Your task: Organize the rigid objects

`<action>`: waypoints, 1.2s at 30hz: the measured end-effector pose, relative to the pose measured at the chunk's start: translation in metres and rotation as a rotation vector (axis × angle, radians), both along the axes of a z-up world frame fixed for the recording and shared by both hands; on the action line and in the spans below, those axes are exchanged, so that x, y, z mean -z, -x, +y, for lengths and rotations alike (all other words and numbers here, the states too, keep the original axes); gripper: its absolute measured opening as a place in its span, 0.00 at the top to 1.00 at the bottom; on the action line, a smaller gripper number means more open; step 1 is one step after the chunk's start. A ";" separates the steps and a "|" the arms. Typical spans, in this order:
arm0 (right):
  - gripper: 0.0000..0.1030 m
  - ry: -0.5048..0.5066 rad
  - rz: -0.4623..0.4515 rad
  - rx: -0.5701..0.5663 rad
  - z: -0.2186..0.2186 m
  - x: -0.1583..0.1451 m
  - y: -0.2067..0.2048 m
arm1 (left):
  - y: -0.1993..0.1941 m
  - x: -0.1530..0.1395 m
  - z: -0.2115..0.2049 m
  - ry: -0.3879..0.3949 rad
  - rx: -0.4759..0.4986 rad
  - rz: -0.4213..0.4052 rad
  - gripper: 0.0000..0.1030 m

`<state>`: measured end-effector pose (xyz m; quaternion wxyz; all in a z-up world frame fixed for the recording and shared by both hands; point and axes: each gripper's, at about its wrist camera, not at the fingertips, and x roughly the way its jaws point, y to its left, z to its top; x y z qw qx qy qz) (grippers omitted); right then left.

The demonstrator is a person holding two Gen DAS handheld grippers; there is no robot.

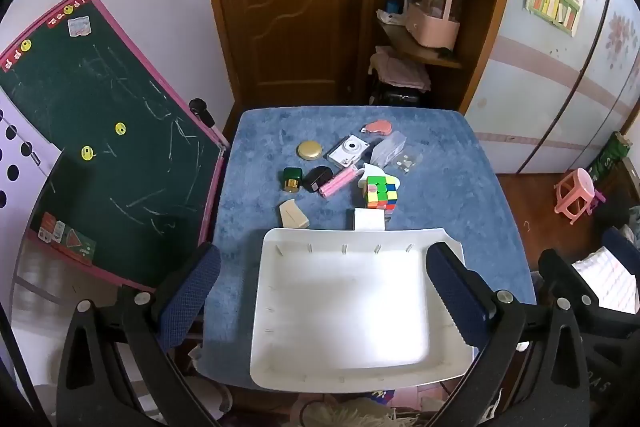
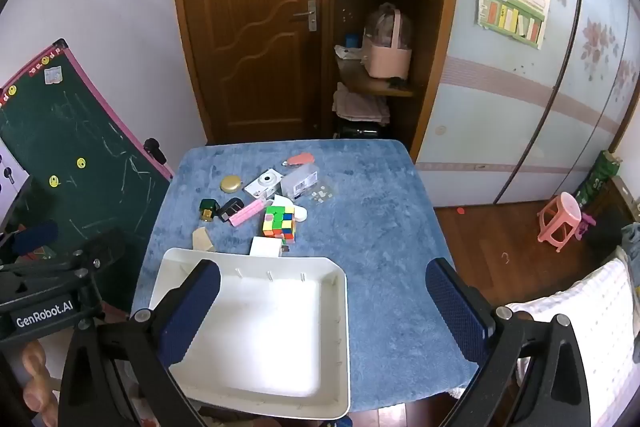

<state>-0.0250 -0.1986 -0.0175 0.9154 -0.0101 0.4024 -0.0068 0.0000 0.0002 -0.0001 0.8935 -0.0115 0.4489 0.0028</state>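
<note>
White and bare, the tray [image 1: 344, 311] sits at the near edge of the blue-covered surface [image 1: 460, 195], nothing yet placed in it. Beyond it lies the clutter: a colour cube [image 1: 380, 191], a small white camera [image 1: 349, 149], a gold lid [image 1: 309, 149], a pink tube [image 1: 338, 182]. Left gripper [image 1: 320, 299] and right gripper [image 2: 322, 311] hover above the near edge, jaws spread wide, holding nothing. Sorting appears not yet begun; the next move calls for reaching past the tray's far rim to one item.
</note>
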 end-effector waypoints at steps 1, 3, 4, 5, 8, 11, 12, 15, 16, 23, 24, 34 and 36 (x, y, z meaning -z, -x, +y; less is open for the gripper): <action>0.00 -0.001 0.000 0.000 0.000 0.000 0.000 | 0.000 0.000 0.000 -0.002 0.000 0.003 0.01; 0.00 -0.016 0.014 -0.003 0.000 0.001 0.000 | 0.000 0.000 0.000 -0.007 0.001 0.004 0.01; 0.00 -0.013 0.008 -0.001 0.001 0.001 0.000 | 0.000 0.000 0.000 -0.005 0.001 0.005 0.01; 0.00 -0.006 0.006 0.000 0.001 0.002 0.000 | 0.000 0.000 0.000 -0.005 0.000 0.006 0.01; 0.00 -0.001 0.004 0.004 0.002 0.002 0.000 | 0.000 0.000 0.000 -0.008 0.001 0.006 0.01; 0.00 -0.003 0.004 0.005 0.002 0.004 0.001 | 0.000 0.000 0.000 -0.007 0.002 0.006 0.01; 0.00 -0.005 0.005 0.004 0.002 0.004 0.001 | 0.000 0.000 0.001 -0.005 0.002 0.006 0.01; 0.00 -0.003 0.004 0.004 0.004 0.004 0.001 | 0.000 0.000 0.001 -0.006 -0.005 0.007 0.01; 0.00 -0.004 0.003 0.004 0.004 0.004 0.001 | 0.000 0.000 0.002 -0.003 -0.006 0.007 0.01; 0.00 -0.007 0.006 0.008 0.005 0.003 -0.001 | -0.004 0.003 0.009 0.002 0.005 0.009 0.01; 0.00 -0.007 0.006 0.008 0.005 0.003 -0.001 | -0.004 0.004 0.009 0.001 0.008 0.010 0.01; 0.00 -0.011 0.003 0.014 0.003 0.003 0.000 | -0.003 -0.001 0.001 -0.002 0.009 0.004 0.01; 0.00 -0.011 0.005 0.014 0.004 0.004 -0.001 | -0.003 -0.001 0.001 -0.004 0.008 0.004 0.01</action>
